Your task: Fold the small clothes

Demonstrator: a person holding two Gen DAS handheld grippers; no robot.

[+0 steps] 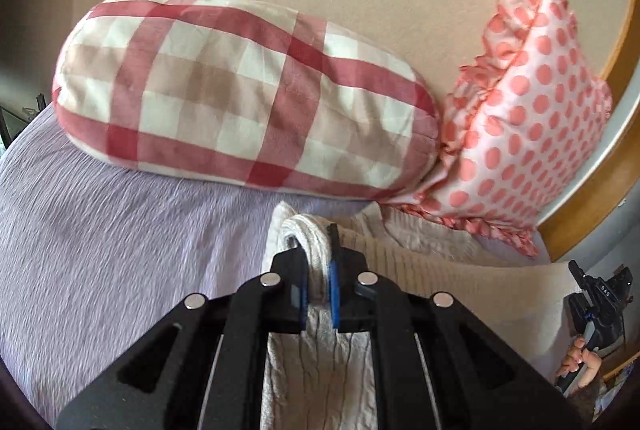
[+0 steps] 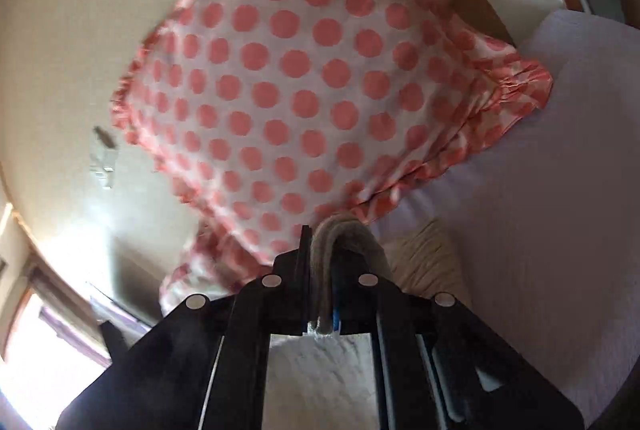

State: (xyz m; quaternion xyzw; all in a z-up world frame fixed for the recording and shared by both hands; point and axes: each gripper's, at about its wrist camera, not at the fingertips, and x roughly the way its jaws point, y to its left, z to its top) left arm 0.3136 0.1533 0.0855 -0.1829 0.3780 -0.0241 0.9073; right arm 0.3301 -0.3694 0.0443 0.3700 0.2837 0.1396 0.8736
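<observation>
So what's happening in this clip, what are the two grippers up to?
A person is folding a cream ribbed garment on a lilac bedsheet. Both the left gripper and the right gripper are shut on bunched edges of it, lifted near a checked pillow and a polka-dot pillow.

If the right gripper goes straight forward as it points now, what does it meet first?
Most likely the dotted pillow. The right gripper, shut on the garment, points straight at the pillow's lower edge. Depth is unclear, but nothing else shows between them.

ribbed knit garment (image 1: 320, 262), crinkled cloth bedsheet (image 1: 120, 230)
</observation>
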